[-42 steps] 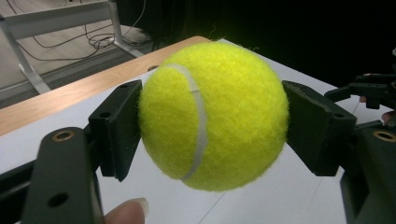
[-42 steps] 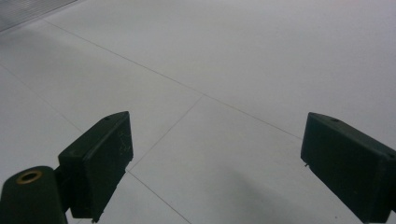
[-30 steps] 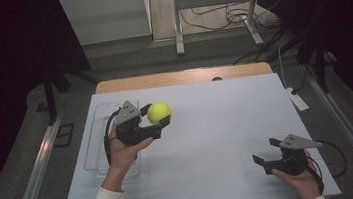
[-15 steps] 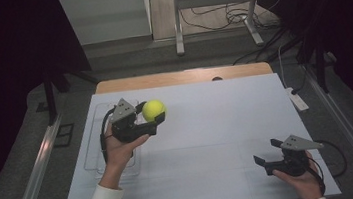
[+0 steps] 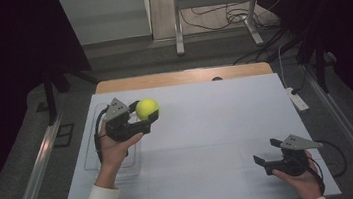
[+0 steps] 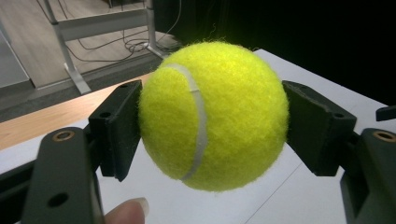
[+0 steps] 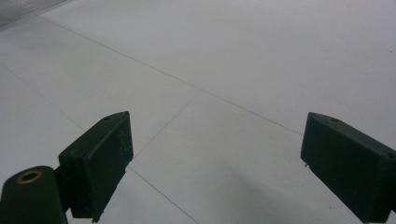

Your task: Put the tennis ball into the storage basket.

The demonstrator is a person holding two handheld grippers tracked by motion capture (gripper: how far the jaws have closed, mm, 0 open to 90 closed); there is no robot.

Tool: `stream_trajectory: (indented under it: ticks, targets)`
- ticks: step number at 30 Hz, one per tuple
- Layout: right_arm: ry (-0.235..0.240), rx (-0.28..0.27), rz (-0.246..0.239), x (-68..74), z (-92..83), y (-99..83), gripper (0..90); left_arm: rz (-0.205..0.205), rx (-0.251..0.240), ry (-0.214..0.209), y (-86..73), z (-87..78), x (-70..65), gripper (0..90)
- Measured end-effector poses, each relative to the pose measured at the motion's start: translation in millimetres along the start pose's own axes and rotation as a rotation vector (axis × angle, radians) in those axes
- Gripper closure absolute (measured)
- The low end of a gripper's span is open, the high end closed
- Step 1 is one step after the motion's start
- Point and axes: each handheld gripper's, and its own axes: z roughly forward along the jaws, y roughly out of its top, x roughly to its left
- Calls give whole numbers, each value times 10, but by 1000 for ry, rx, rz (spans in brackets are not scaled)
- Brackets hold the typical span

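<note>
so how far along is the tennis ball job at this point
Done: the left gripper is shut on the tennis ball, both pads pressing its sides, and the ball is lifted off the white table. In hand: the ball is carried above the table beside the clear tray. Left: setting it down somewhere; the right gripper rests open and empty near the table's front corner.

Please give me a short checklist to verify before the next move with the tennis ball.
1. Left gripper shut on the tennis ball, both pads pressing: ok.
2. Ball clear of the white table, held above it: ok.
3. Right gripper open, nothing between its jaws: ok.
4. Right gripper apart from the ball, near the table's right front: ok.
5. Clear tray under the left hand, contents: cannot tell.
</note>
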Motion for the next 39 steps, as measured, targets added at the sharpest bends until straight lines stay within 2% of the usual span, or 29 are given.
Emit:
stream_trajectory:
  ticks: [24, 39]
  targets:
    - [4, 3, -3, 0, 19, 9, 95, -23, 6, 84, -61, -67, 189, 265]
    - [3, 5, -7, 0, 34, 10, 95, -53, 2, 117, -95, -121, 324, 265]
